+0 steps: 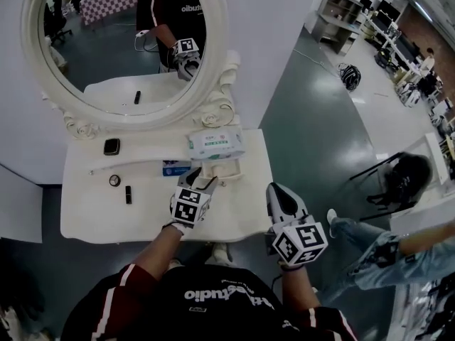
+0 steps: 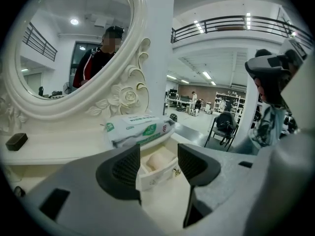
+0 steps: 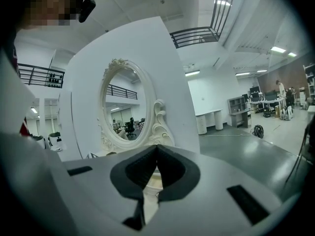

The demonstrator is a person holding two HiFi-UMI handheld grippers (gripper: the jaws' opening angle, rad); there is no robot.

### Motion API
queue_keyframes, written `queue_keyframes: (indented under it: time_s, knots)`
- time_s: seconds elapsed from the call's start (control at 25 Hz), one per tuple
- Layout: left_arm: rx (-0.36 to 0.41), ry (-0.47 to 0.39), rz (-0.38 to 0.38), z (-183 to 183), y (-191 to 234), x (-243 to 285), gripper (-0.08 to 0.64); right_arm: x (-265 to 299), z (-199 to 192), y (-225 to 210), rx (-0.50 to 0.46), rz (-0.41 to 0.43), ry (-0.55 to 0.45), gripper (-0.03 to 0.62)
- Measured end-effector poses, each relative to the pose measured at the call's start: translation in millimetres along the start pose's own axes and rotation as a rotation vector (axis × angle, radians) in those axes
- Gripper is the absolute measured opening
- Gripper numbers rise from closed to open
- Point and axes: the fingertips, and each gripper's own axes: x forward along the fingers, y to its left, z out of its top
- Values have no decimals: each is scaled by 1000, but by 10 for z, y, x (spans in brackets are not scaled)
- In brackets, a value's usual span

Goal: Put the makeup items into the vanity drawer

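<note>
A small white drawer stands pulled out on the vanity top, under a wet-wipes pack. In the left gripper view the drawer holds a beige puff, just below the wet-wipes pack. My left gripper hovers just in front of the drawer; its jaws are open and hold nothing. Loose on the left of the top lie a dark compact, a round item, a black lipstick and a blue item. My right gripper hangs at the table's right front corner, shut and empty.
An oval white-framed mirror rises behind the vanity against a white wall. The compact also shows far left in the left gripper view. A seated person and a black chair are on the green floor to the right.
</note>
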Motion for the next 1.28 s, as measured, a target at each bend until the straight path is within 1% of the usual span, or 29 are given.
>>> queue_keyframes:
  time_s: [0.2,0.48,0.72,1.04,1.28]
  knots:
    - [-9,-4,-7,-19,68,-206,229,27,43,228,-10,11,-6,3]
    - [6,-8,-18,-34,225,-575,229,156,111,667,-20,45,-15,3]
    - [4,-32,-1,-74,465,-994,229,296,92,1107,-35,88,-13,3]
    - [-22,-103,20,-58,791,-1642,229,401,-9,1701,-50,127,-2,3]
    - [-34,-162,7,30,963,-2074,229,425,-37,2028,-56,130,-13,3]
